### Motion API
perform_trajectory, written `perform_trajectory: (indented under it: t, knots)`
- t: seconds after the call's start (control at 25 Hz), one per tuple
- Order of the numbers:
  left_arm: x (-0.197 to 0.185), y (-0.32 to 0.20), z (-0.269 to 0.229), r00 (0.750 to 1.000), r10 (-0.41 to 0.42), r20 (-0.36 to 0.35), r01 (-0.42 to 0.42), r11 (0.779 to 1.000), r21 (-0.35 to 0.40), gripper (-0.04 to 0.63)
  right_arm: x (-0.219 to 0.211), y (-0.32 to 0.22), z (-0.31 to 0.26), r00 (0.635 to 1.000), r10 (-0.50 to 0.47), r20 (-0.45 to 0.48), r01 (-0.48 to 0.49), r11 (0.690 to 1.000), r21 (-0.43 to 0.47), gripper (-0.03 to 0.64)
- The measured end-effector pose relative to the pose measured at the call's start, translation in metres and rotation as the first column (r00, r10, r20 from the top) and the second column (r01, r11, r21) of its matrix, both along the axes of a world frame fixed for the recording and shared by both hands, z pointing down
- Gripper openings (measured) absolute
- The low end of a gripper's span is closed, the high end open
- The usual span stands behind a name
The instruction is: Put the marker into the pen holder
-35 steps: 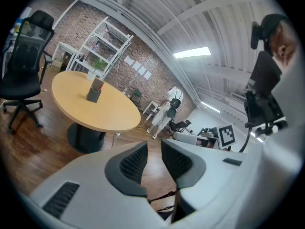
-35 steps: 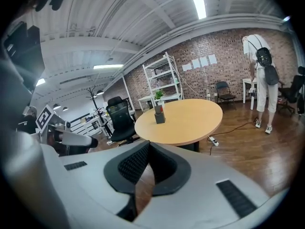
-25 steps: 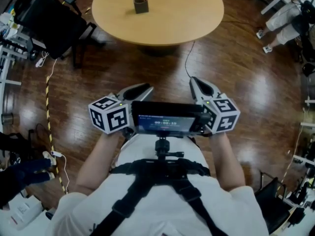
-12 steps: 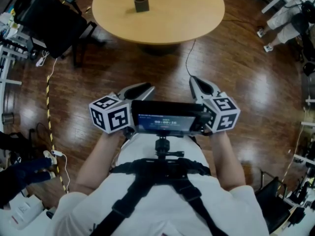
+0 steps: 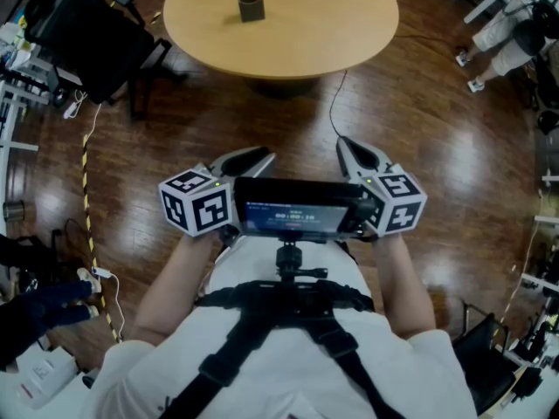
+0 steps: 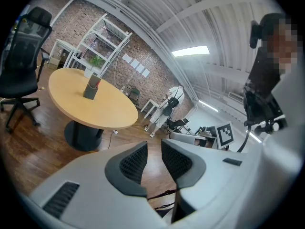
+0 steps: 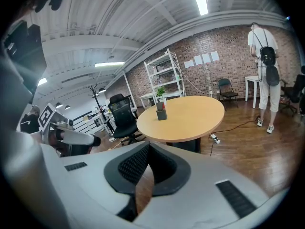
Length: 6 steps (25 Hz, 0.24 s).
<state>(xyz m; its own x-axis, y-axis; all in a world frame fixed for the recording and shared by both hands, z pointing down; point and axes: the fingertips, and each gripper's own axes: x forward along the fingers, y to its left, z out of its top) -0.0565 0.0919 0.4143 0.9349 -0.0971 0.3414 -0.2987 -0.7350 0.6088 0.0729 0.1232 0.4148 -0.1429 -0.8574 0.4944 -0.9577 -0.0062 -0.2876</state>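
Observation:
A dark pen holder [image 5: 249, 1] stands on the round wooden table [image 5: 332, 24] far ahead of me, with something red sticking up in it; I cannot tell if that is the marker. It also shows in the left gripper view as the pen holder [image 6: 91, 87] and in the right gripper view as the pen holder [image 7: 161, 111]. Both grippers are held close to the person's chest, well short of the table. My left gripper [image 5: 258, 154] is open with nothing between its pads [image 6: 133, 162]. My right gripper [image 5: 343, 141] is shut and empty, its pads [image 7: 134, 163] touching.
A screen on a chest mount [image 5: 297, 209] sits between the two marker cubes. A black office chair [image 5: 87, 37] stands left of the table, and a cable [image 5: 334, 103] runs across the wood floor. A person [image 7: 264, 70] stands at the far right near a white shelf [image 7: 167, 75].

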Motion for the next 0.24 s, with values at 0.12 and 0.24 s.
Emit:
perform_trajectory:
  t: [0.12, 0.24]
  knots:
    - [0.0013, -0.0004, 0.0008, 1.0, 0.003, 0.001, -0.003, 1.0, 0.001, 0.1, -0.0006, -0.001, 0.0005, 1.0, -0.004, 0.004, 0.004, 1.0, -0.002, 0.003]
    - [0.0024, -0.0011, 0.0017, 1.0, 0.007, 0.001, -0.007, 1.0, 0.002, 0.099, -0.0013, -0.0021, 0.0013, 1.0, -0.008, 0.006, 0.008, 1.0, -0.003, 0.003]
